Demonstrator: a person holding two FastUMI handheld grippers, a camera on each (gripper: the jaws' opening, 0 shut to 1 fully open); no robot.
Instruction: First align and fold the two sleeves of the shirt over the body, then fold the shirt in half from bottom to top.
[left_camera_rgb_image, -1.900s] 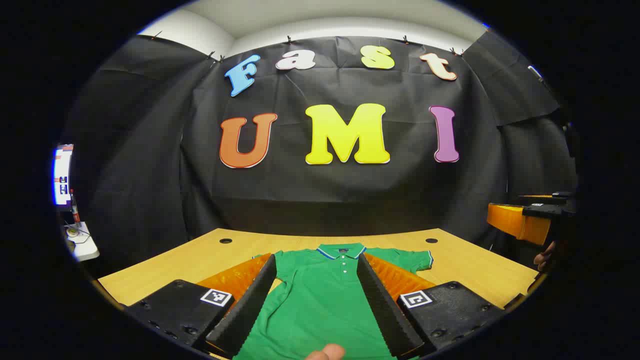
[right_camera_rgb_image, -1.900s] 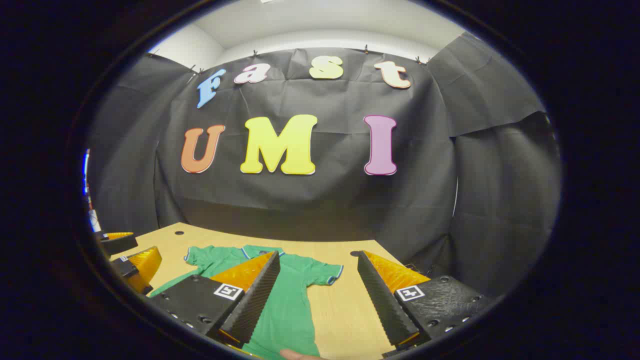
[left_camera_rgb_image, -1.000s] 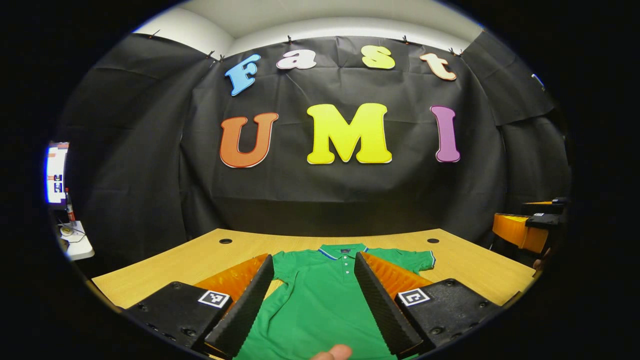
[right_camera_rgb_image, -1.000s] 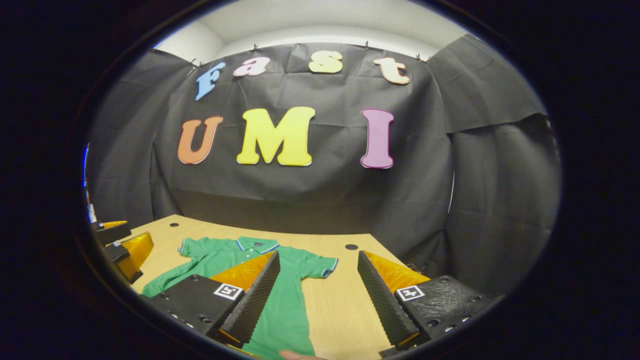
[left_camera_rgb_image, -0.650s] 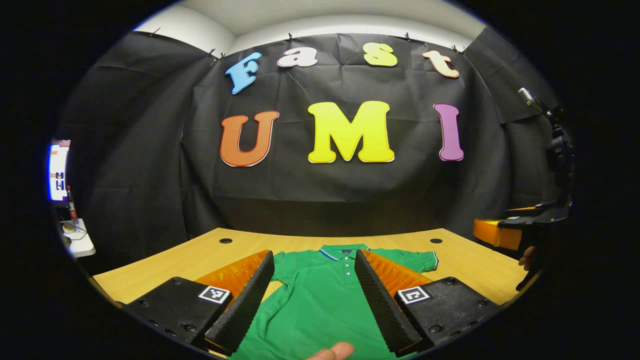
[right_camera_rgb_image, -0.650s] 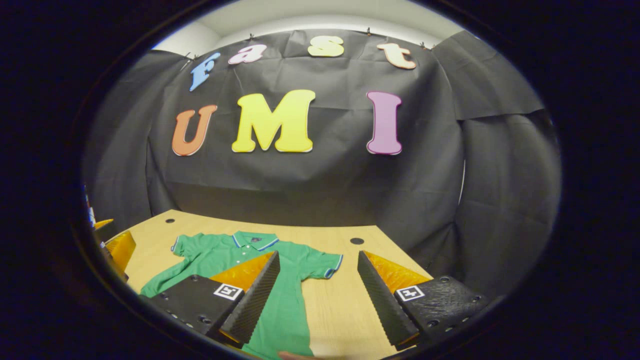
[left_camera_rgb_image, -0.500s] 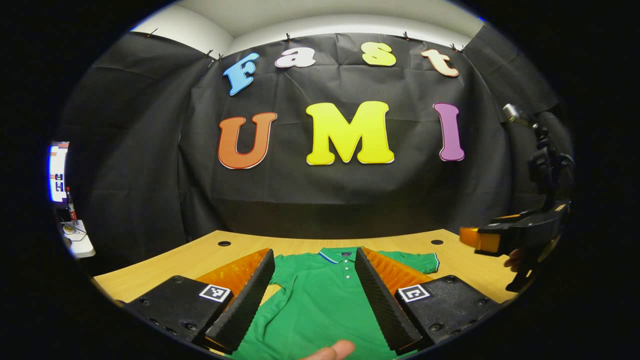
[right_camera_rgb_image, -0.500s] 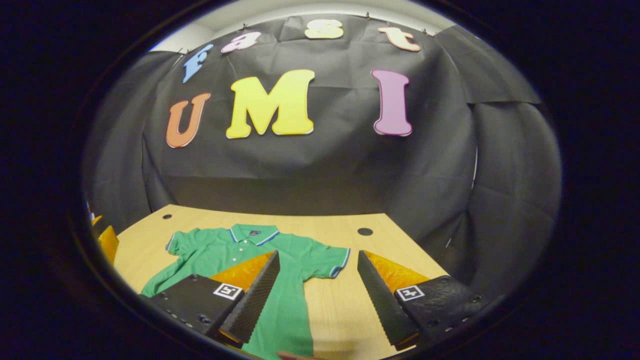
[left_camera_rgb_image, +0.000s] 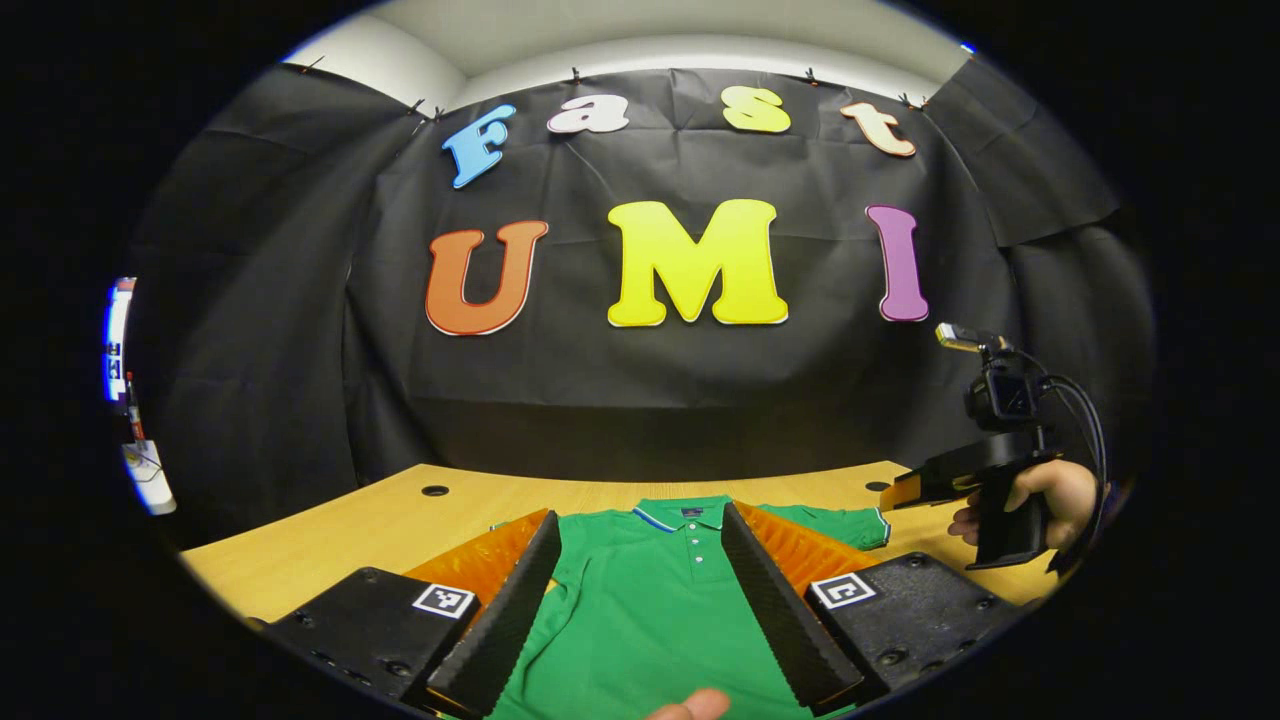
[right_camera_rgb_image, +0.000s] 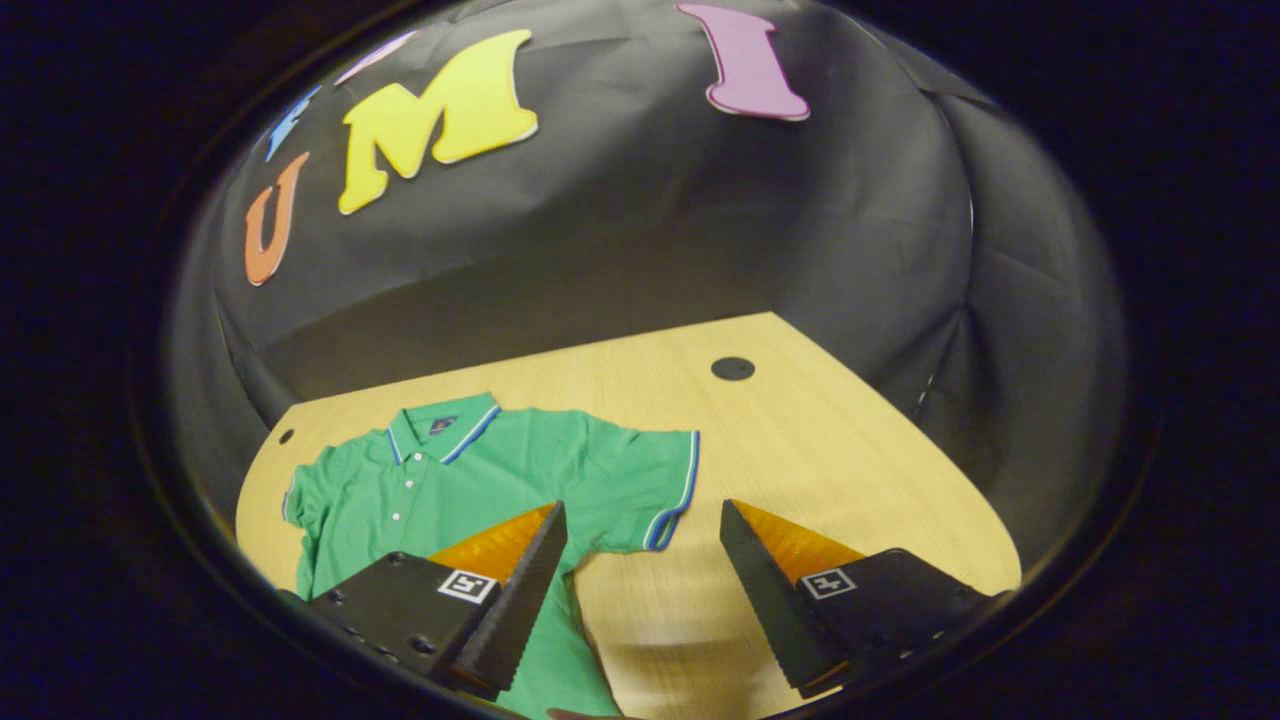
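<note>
A green polo shirt (right_camera_rgb_image: 470, 470) lies flat and face up on a light wooden desk (right_camera_rgb_image: 800, 450), collar toward the black cloth wall (right_camera_rgb_image: 640, 200), both short sleeves spread out to the sides. Its right sleeve (right_camera_rgb_image: 650, 490), trimmed with a blue and white band, reaches out over bare wood. The desk has round cable holes (right_camera_rgb_image: 732, 368) near its back corners, and a white ceiling (left_camera_rgb_image: 650, 30) shows above the cloth.

The left hand-held gripper (left_camera_rgb_image: 640, 600) hangs above the shirt's lower body, jaws spread wide with the button placket between them and nothing held; a fingertip (left_camera_rgb_image: 690, 706) shows at the bottom edge. The right hand-held gripper (right_camera_rgb_image: 640, 590) hovers over the desk just beside the right sleeve, jaws also wide apart and empty, the sleeve's cuff lying near the gap between them. In the left gripper view it appears at the far right, gripped by a hand (left_camera_rgb_image: 1050, 495), above the desk's edge
</note>
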